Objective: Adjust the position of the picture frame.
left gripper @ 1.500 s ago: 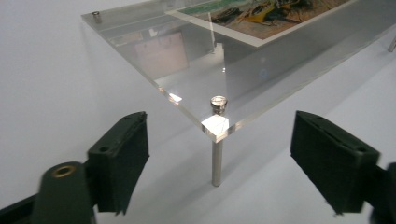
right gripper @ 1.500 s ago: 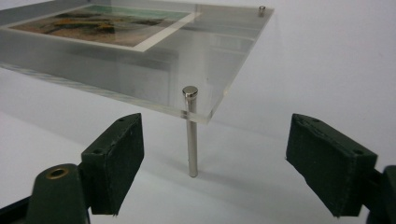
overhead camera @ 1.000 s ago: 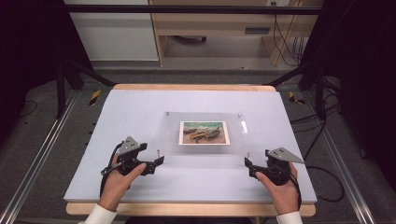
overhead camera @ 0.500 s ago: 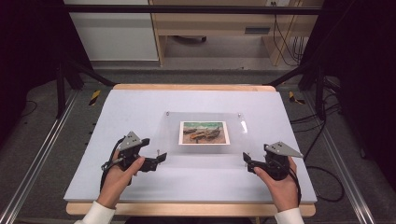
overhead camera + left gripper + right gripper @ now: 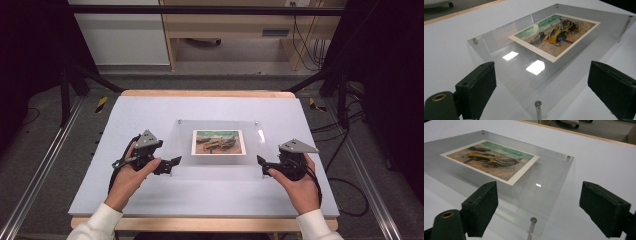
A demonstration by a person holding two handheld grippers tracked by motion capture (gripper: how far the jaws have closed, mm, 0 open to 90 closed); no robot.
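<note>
Lying flat near the middle of the table [image 5: 150, 200], the clear frame [image 5: 220, 167] carried a boat print [image 5: 218, 142] in its centre. The left gripper [image 5: 172, 165] stood wide at the frame's left near corner, nothing between its jaws. The right gripper [image 5: 261, 166], at the frame's right near corner, had just been narrowing slightly, yet stood wide and empty.

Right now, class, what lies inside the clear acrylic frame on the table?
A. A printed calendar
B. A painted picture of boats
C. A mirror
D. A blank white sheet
B: the clear acrylic frame holds a white-bordered picture showing yellow and dark boats on a shore by green water.
</note>
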